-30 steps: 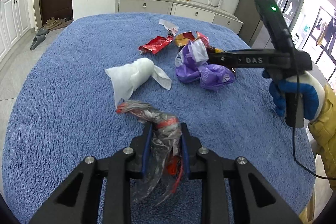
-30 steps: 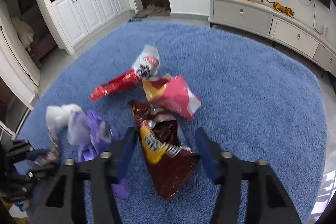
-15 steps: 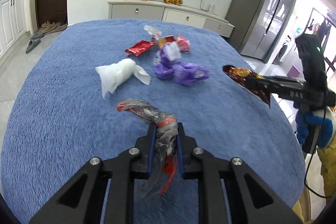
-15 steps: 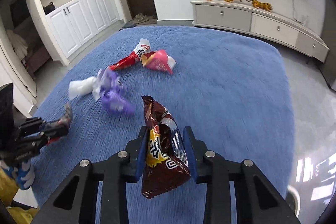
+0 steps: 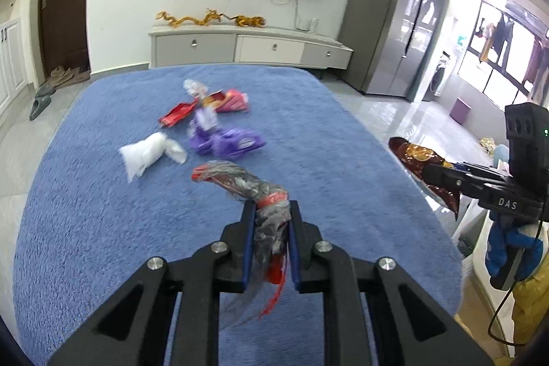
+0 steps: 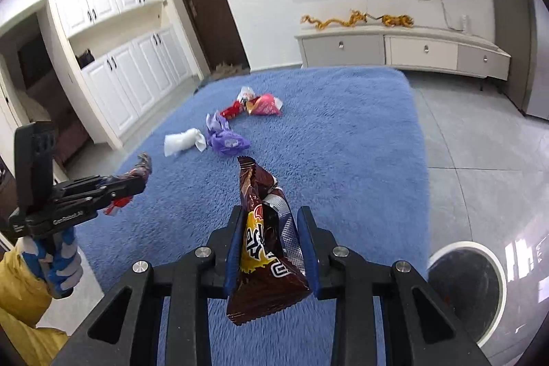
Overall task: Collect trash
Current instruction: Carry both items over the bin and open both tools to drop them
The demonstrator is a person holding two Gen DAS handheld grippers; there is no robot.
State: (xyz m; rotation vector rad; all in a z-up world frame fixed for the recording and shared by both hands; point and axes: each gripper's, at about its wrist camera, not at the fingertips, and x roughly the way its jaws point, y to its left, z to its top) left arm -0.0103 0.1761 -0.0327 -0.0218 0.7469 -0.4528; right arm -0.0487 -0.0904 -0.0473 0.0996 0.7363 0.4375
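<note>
Both pairs of fingers are clenched on trash. Left gripper [image 5: 272, 206] pinches a crumpled clear plastic wrapper [image 5: 240, 177] with red print; its blue-edged pads press on both sides, and the twisted end sticks out ahead of the tips while a loose tail with a red shred hangs below. Right gripper [image 6: 270, 211] clamps a dark brown snack bag [image 6: 264, 242] with yellow lettering and a silver inside (the bag stands upright between the pads, its torn top above the tips and its sealed bottom drooping beneath). Its jaws have just been closing, with the bag between them.

Both held pieces hang in the air above the blue rug [image 5: 103, 228]. On the rug, well ahead of the grippers, lie a white crumpled tissue [image 5: 147, 155], a purple wrapper [image 5: 230, 143] just beside it, and farther back a red wrapper [image 5: 176, 114] next to a pink snack bag [image 5: 230, 100]. A round white-rimmed bin [image 6: 466, 283] sits on the grey floor to the right of the rug, near the right gripper. Blue-and-white gloved hands with yellow sleeves hold the handles.
</note>
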